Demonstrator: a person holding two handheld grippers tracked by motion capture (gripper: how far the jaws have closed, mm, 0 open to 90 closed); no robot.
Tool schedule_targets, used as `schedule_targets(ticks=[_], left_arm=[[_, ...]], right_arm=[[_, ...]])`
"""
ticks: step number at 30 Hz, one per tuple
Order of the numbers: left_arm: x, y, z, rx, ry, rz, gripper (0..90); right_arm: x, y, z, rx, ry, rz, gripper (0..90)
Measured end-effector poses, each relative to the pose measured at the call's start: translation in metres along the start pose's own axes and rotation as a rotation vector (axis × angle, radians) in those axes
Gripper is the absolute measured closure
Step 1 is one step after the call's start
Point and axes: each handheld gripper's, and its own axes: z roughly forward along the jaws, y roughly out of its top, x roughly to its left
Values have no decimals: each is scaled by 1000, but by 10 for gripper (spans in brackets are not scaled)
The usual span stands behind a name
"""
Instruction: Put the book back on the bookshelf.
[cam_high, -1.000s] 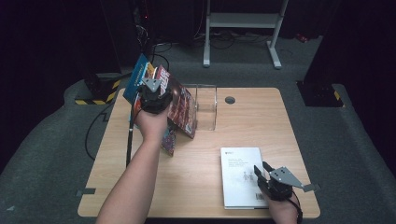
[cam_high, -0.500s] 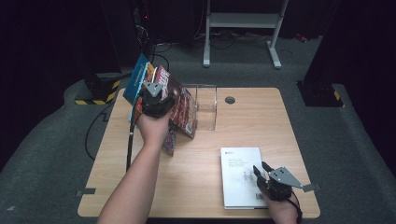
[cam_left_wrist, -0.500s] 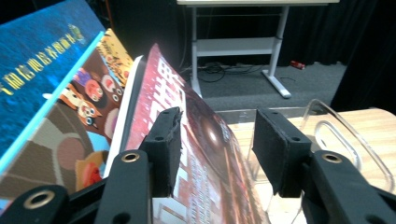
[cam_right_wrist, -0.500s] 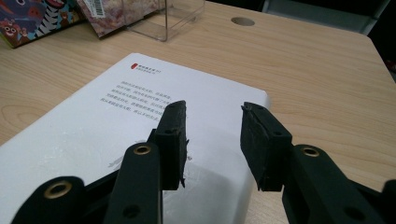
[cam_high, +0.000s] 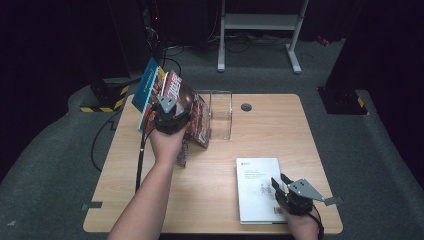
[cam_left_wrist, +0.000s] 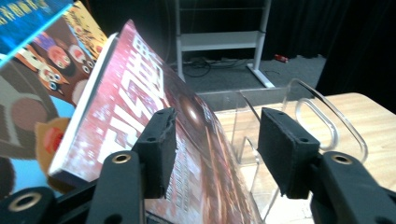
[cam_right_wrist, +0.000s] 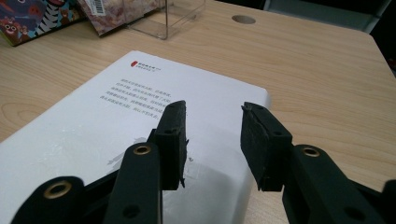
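Since a second ago my left tongs have just been opening at the red-covered book, which leans with the blue picture book toward the clear acrylic book stand near the table's far left corner; the left pad lies against its cover, the right pad stands off, so the grip is released. My right tongs haven't shifted: they hover parted, grasping nothing, over the white book lying flat by the near right edge.
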Motion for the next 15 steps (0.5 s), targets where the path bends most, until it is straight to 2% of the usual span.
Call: schedule_targets(ticks=[9, 15], left_arm=[[-4, -12, -7, -13, -34, 25, 436], [-11, -22, -11, -3, -76, 34, 429]], right_arm=[[0, 0, 0, 4, 4, 5, 618], [-1, 0, 0, 5, 7, 2, 611]])
